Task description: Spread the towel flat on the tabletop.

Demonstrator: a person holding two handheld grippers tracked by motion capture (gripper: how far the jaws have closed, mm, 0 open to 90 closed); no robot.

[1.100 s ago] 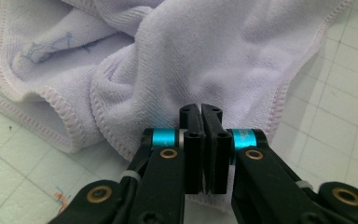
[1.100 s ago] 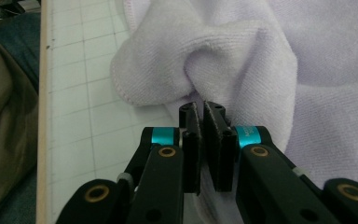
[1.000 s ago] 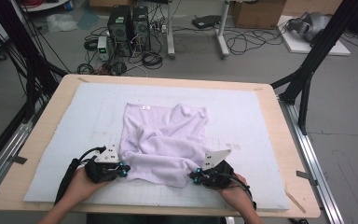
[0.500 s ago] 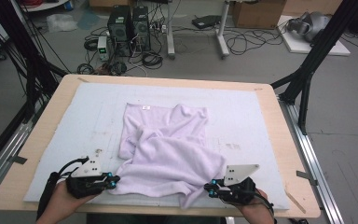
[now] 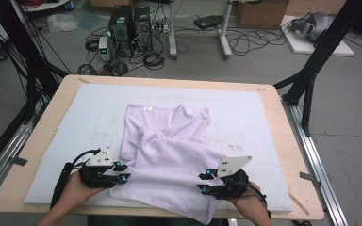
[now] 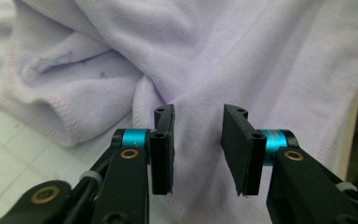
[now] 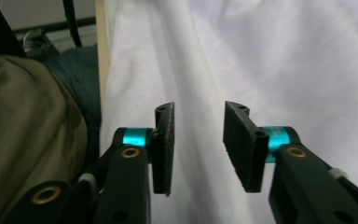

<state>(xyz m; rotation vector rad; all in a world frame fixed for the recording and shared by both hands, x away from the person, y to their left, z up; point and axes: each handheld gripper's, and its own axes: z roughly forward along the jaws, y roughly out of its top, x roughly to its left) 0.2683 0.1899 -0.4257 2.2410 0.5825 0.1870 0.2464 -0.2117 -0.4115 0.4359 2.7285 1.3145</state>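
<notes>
A light wooden table (image 5: pixel 33 188) with rounded corners stands on a grey concrete floor (image 5: pixel 349 122), its top covered by a pale blue-white foam mat (image 5: pixel 259 117). Black metal frame struts (image 5: pixel 318 56) slant down at both sides of the table. Beyond the far edge, two black desktop computer towers (image 5: pixel 131 23) sit on the floor among tangled black cables (image 5: pixel 250 42). White metal desk legs (image 5: pixel 225 28) rise behind them. A brown cardboard box (image 5: pixel 259 12) rests near the back. The lighting is even and soft.
</notes>
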